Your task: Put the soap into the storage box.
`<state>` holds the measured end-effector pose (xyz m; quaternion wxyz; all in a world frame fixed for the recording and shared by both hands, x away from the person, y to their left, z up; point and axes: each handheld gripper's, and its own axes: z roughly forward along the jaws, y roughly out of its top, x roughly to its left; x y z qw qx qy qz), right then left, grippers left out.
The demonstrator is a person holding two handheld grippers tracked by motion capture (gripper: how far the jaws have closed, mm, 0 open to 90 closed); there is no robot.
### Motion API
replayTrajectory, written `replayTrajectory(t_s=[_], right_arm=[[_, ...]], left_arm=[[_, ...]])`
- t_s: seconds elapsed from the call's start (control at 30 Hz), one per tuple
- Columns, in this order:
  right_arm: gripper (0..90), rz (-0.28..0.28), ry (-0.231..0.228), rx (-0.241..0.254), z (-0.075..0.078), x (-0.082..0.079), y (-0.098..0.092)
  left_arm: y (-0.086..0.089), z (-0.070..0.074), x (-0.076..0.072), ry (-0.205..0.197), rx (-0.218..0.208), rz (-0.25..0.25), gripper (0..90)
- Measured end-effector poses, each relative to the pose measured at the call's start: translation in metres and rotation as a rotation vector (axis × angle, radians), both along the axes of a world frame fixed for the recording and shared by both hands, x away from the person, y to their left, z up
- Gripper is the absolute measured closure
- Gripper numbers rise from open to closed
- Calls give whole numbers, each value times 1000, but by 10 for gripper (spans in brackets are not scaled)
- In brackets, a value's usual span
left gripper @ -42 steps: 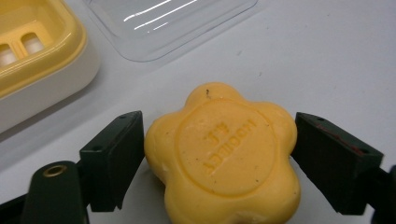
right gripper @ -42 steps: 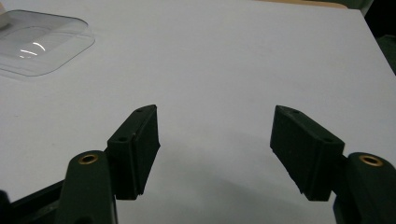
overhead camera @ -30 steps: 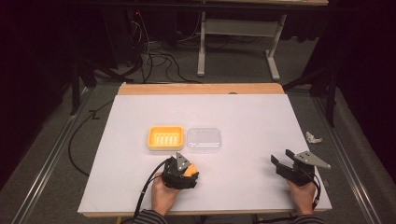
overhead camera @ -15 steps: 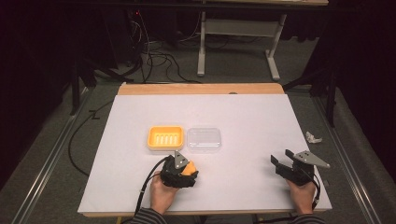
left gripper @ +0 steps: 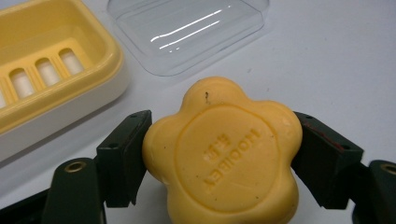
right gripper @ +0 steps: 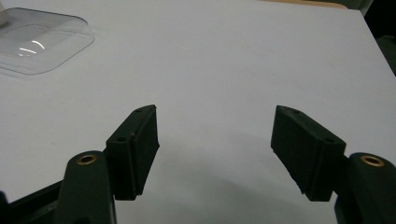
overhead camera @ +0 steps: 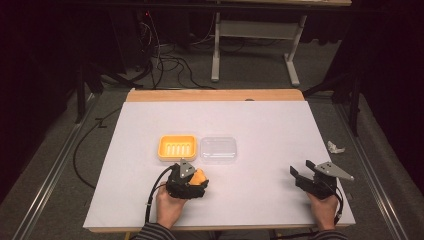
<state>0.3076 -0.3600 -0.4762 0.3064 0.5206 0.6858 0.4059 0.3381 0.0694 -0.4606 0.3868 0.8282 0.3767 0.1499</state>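
From above, your left gripper (overhead camera: 192, 179) sits near the front edge of the table (overhead camera: 260, 130), clamped on the orange soap (overhead camera: 199, 176), which pokes out between its jaws. Just beyond it lie the yellow dish (overhead camera: 177, 146) and, to the dish's right and touching it, the clear lid (overhead camera: 218, 148); both are near the gripper but apart from it. Your right gripper (overhead camera: 301, 176) rests well off to the right, near the front right corner, with its jaws spread and nothing between them; a scrap of crumpled paper (overhead camera: 335, 147) lies beyond it by the table's right edge. In the left gripper view, both pads press on the sides of the flower-shaped soap, its stamped face turned up toward the camera and a small dark speck near its far lobe. The soap fills the gap between the jaws. Ahead and to the left of the jaws is the dish with its slotted floor, and straight ahead, a little farther off, the lid, lying on the white table. In the right gripper view, the jaws stand wide apart over bare white table, holding nothing. The lid shows far ahead and to the left of them, well apart.
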Motion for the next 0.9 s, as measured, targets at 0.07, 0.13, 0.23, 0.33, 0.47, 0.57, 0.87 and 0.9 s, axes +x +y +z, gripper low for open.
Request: replayTrajectory(t_s=[0.07,0.13,0.23,0.33,0.47,0.57,0.87,0.9], right_arm=[[324,0,-2,5,0,0,0],[325,3,-3,4,0,-1,0],[323,3,-1,-1,0,0,0],[320,2,1,-3,0,0,0],[319,0,0,-1,0,0,0],[316,-9,4,1,0,0,0],[315,-7,2,12,0,0,-1],[315,-6,3,10,0,0,-1]], left_arm=[[3,2,1,7,0,10,262],[4,4,1,7,-1,17,262],[6,8,1,-5,-20,21,262],[8,13,3,-6,-33,21,262],[11,18,4,-16,-32,19,262],[15,24,5,-31,-56,11,263],[25,35,11,-33,-77,27,263],[26,36,11,-34,-78,28,263]])
